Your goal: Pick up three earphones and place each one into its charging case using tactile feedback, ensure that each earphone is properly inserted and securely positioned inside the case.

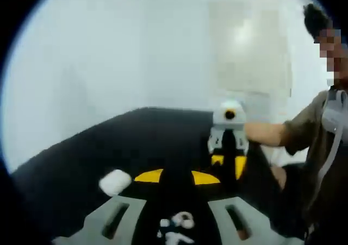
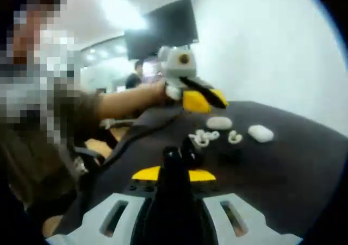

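Black tabletop (image 2: 283, 163) (earphones (image 2: 205, 137) scattered): both grippers' jaw state unclear.

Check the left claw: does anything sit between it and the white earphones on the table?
Nothing visible does. The white earphones lie on the black table in the gap of the left claw, whose jaws are open. The white case sits off to one side, and the right claw is farther beyond.

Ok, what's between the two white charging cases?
One small white earphone, slightly nearer the camera than the oval white case and the blockier white case, in the right gripper view.
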`<state>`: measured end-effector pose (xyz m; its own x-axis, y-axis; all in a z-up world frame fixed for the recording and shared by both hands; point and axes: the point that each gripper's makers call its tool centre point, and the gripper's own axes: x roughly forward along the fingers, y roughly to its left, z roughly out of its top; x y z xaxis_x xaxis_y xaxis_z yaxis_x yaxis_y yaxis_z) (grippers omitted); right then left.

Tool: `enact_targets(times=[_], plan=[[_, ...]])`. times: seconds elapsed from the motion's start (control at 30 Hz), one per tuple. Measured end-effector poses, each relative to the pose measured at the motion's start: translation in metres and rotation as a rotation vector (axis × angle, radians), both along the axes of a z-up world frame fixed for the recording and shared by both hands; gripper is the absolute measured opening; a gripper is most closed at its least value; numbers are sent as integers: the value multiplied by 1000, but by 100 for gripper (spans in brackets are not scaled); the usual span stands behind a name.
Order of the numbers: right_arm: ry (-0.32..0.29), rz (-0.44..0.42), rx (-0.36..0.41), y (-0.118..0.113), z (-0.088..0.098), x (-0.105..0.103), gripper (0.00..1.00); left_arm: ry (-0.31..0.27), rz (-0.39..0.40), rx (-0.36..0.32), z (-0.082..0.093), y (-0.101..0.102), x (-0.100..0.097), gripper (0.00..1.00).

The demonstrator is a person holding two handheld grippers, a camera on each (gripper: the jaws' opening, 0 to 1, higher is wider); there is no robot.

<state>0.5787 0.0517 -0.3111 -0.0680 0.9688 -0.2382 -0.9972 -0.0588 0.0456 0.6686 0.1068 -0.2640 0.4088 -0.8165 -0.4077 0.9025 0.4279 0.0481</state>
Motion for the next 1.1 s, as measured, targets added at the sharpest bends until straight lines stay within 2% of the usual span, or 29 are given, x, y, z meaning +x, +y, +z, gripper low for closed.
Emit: enact_targets(times=[0.03,0.1,0.13,0.17,0.2,0.23,0.33,0.47,0.6,0.9,0.93,1.03,1.1], plan=[[0,0,0,1,0,0,18,3,-9,42,-4,-1,3,15],[-2,-1,0,2,0,0,18,-36,-100,150,-13,-8,6,13],[-3,-1,0,2,-1,1,18,-50,-164,149,-15,-16,4,11],[-5,-1,0,3,-1,1,18,-11,-191,113,-17,-24,4,10],[-7,-1,1,3,-1,1,18,40,-178,115,-23,-26,6,10],[-6,-1,1,4,-1,2,18,69,-180,150,-31,-27,8,10],[-8,0,2,5,-1,2,18,50,-185,255,-52,-29,14,10],[-6,3,3,7,-1,1,18,47,-156,304,-61,-30,15,7],[-8,3,3,8,-2,-1,18,86,-149,291,-59,-28,6,5],[-21,2,4,8,-2,-2,18,72,-161,256,-48,-39,-3,6],[-21,2,4,8,-2,-2,18,85,-162,247,-48,-42,-4,6],[-20,2,5,6,-3,-1,18,123,-194,272,-54,-44,-14,6],[-23,2,5,5,-3,-1,18,126,-221,283,-54,-44,-20,5]])
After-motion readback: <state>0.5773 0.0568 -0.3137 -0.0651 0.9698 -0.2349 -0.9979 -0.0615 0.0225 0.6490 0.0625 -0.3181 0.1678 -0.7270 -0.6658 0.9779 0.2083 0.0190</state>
